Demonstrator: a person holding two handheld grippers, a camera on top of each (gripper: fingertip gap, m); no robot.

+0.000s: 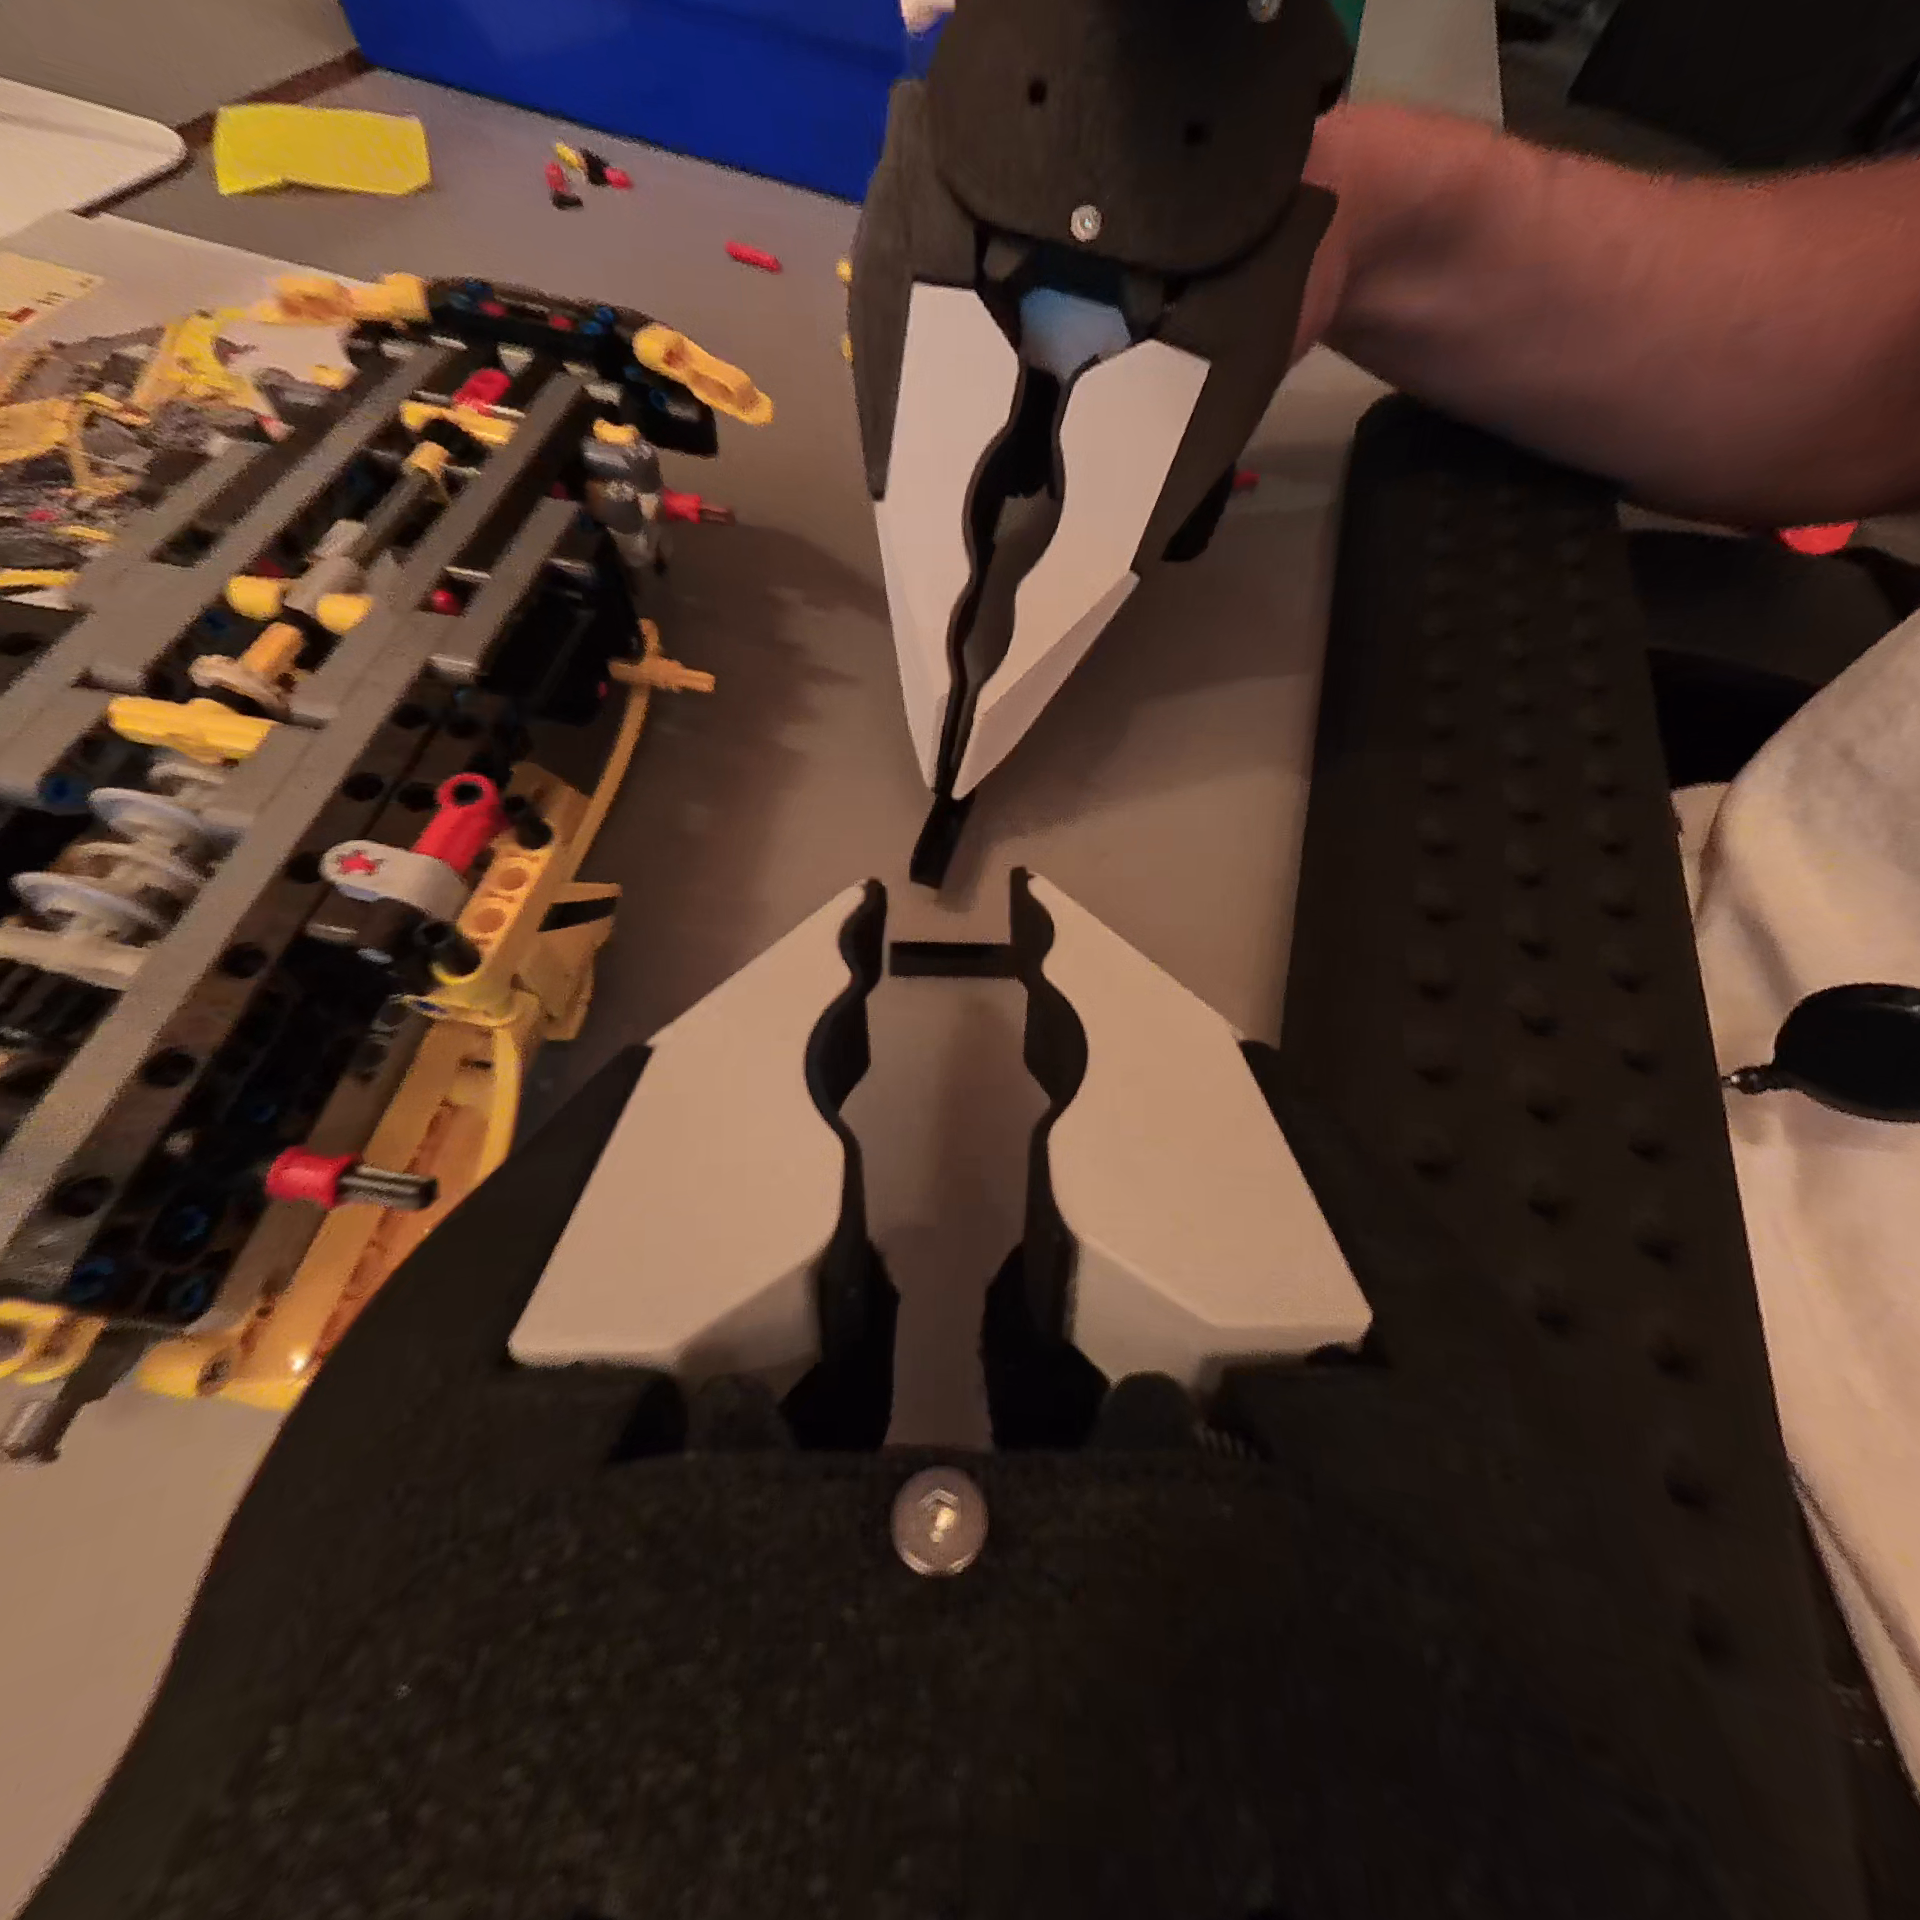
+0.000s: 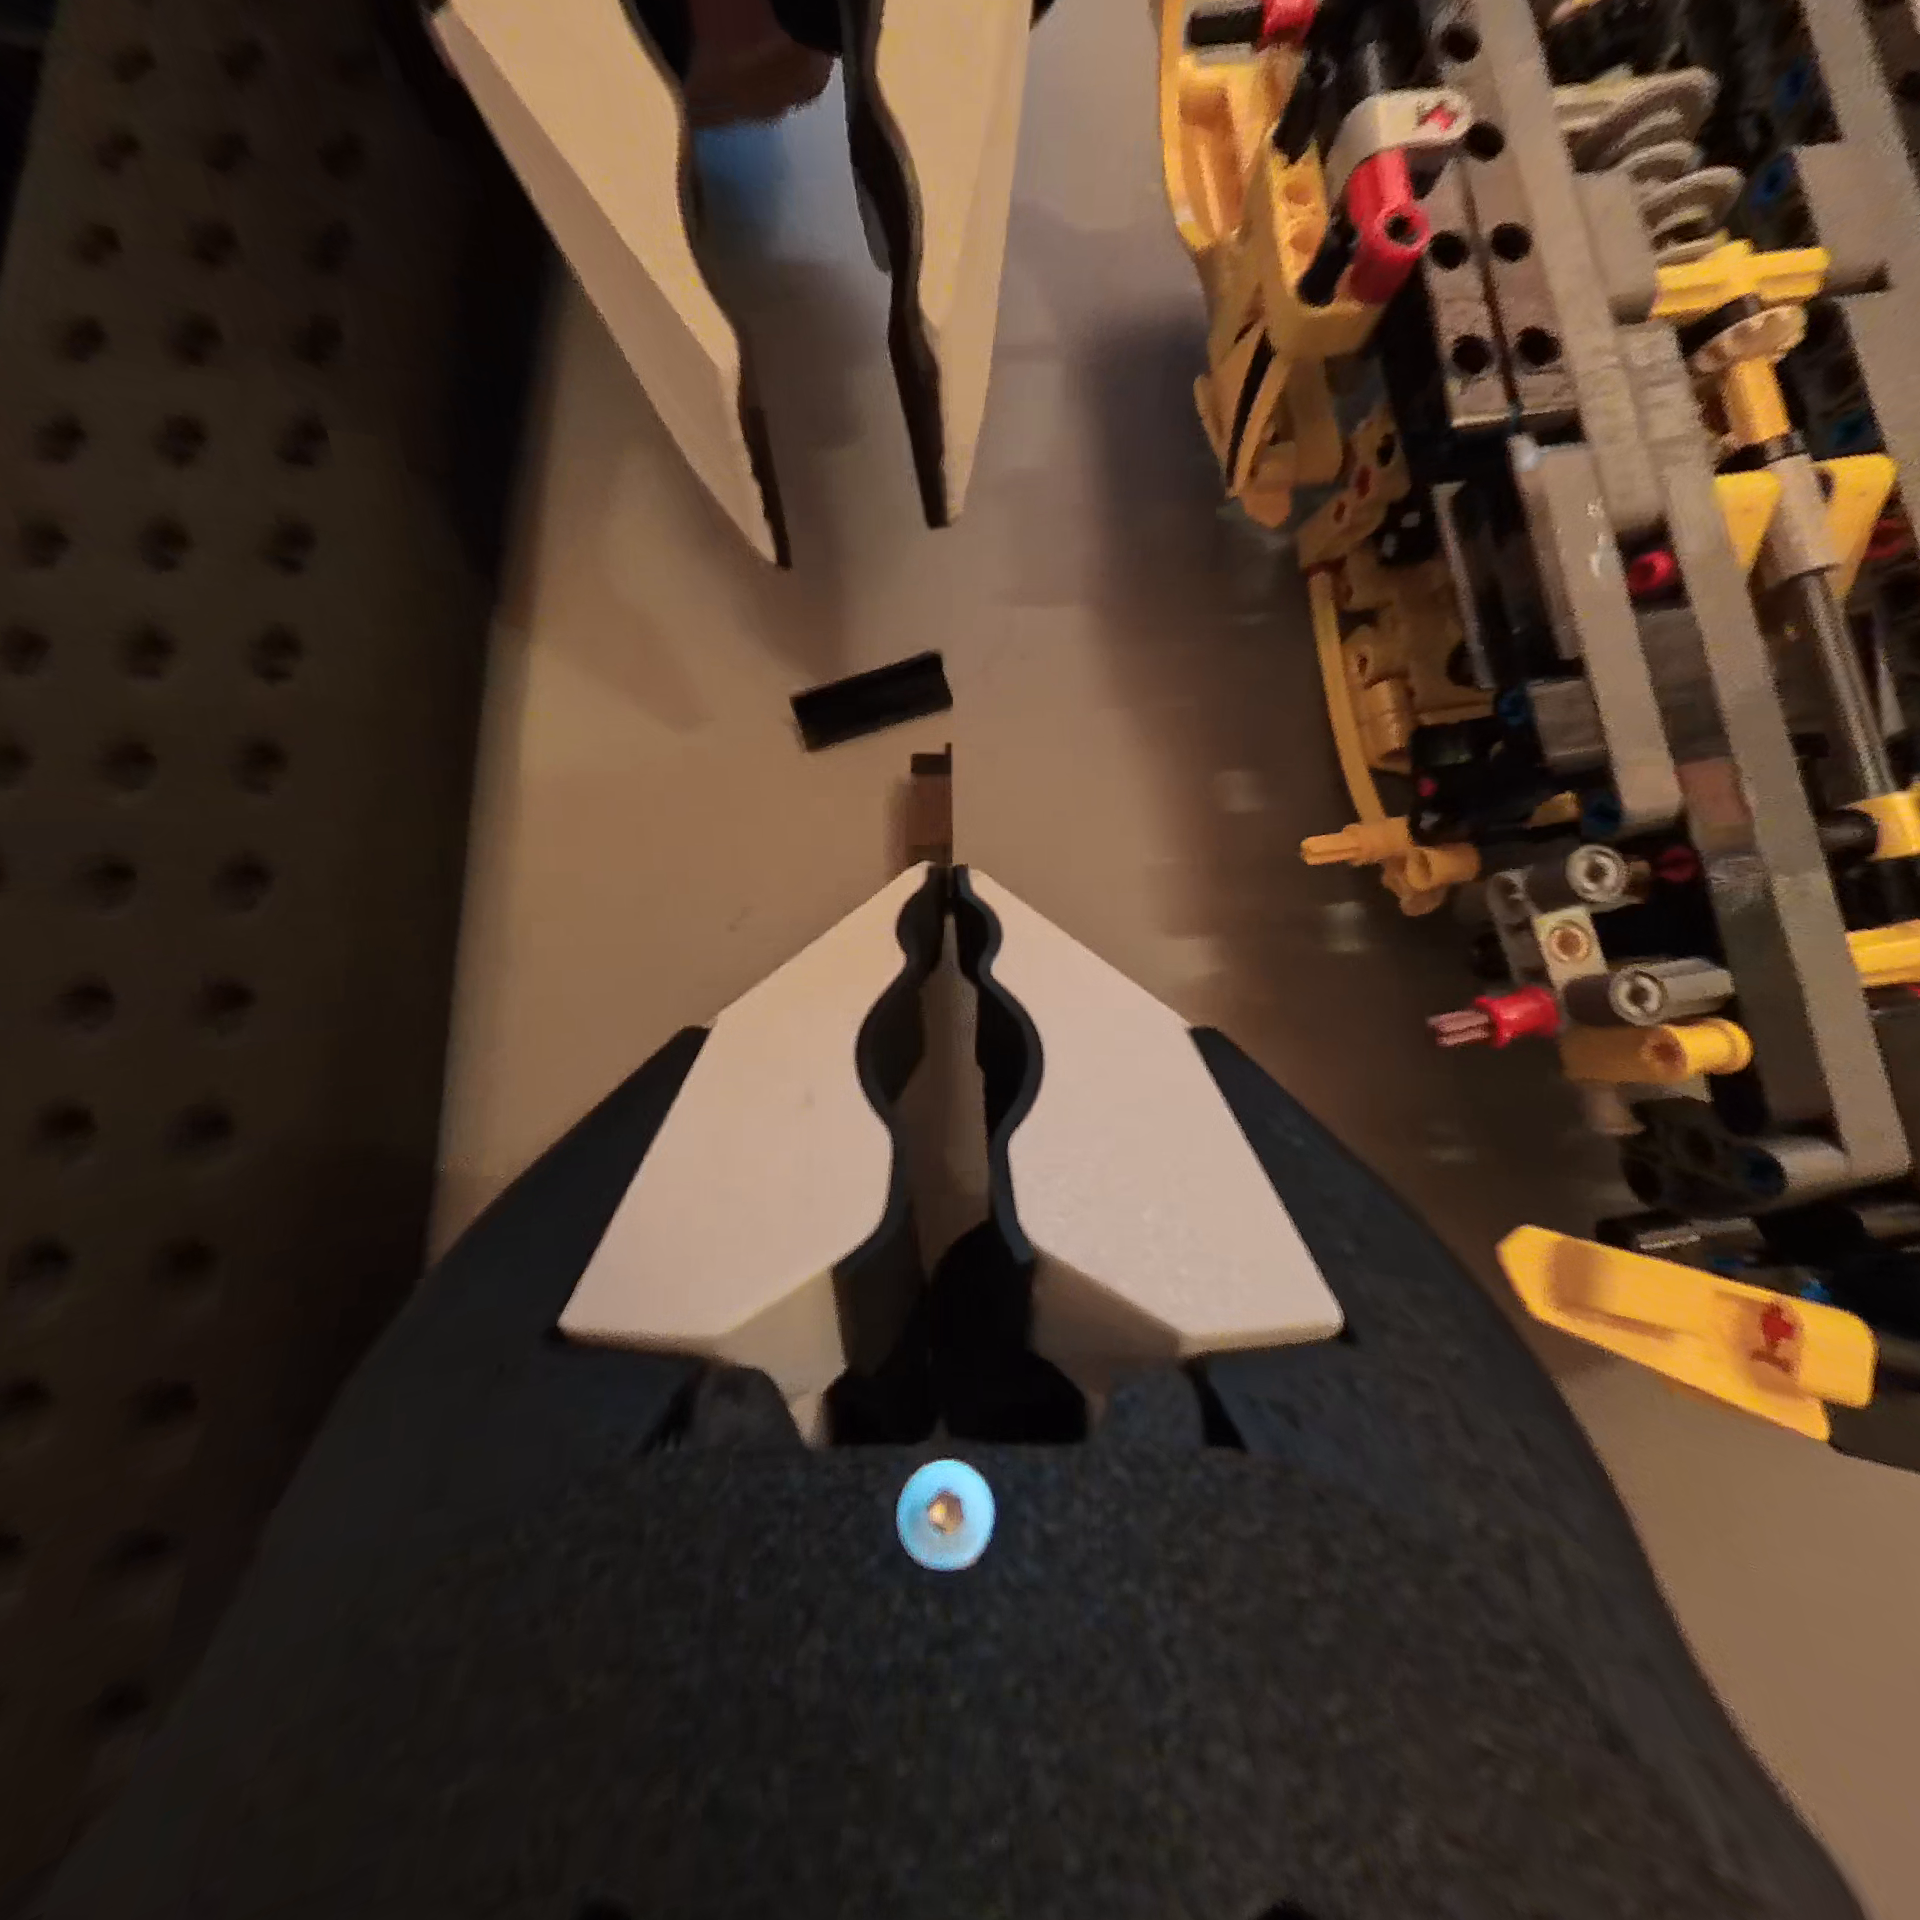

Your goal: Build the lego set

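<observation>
The right gripper point(image 2: 948, 883), jaws pinched on a small black piece point(image 2: 932, 805), faces the open-jawed left gripper point(image 1: 945, 899) over a loose black bar point(image 2: 871, 701) on the desk point(image 2: 1091, 644); both bits look light, rigid and slick, best held across flat sides.

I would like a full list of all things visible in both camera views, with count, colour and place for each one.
Lego model: one, yellow, grey and black, on the table to the left gripper's left.
Small flat piece: one, black, on the table between the left gripper's fingertips.
Thin piece: one, black, in the right gripper's tips.
Perforated plate: one, black, beside the grippers.
Loose pins: several, red, yellow, black, far on the table.
Bin: one, blue, at the back.
Instruction booklet: one, under the model.
Left gripper: one, open.
Right gripper: one, shut on the thin piece.
Hand: one, holding the right gripper.
</observation>
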